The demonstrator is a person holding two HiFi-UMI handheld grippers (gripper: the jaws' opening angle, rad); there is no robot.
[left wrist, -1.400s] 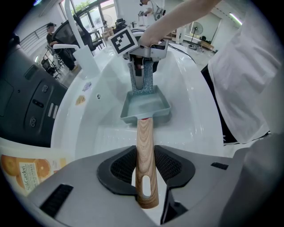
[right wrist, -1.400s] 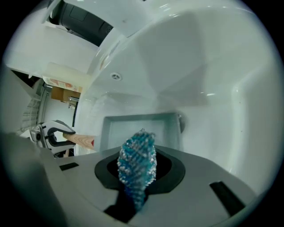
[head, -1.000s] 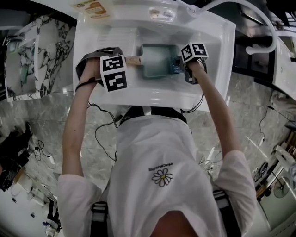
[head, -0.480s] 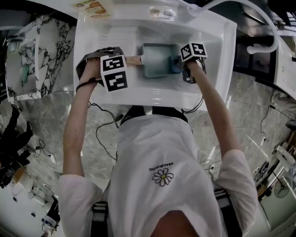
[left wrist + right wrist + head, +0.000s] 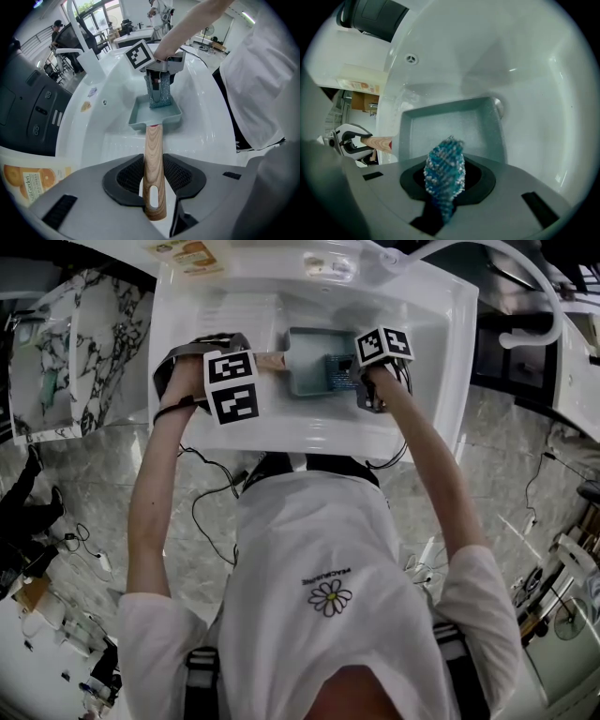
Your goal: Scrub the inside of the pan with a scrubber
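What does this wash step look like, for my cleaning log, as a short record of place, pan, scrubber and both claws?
place: white sink
pan: teal, rectangular, lying in the sink
handle: wooden, clamped in left claw
scrubber: blue knitted, clamped in right claw, tip down inside pan

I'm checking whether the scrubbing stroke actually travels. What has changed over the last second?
The right gripper, shut on the blue scrubber, has slid toward the person's left, carrying the scrubber from the pan's right end toward its middle. Nothing was released or newly gripped. The left gripper stays clamped on the wooden handle, and the pan has not shifted in the sink.
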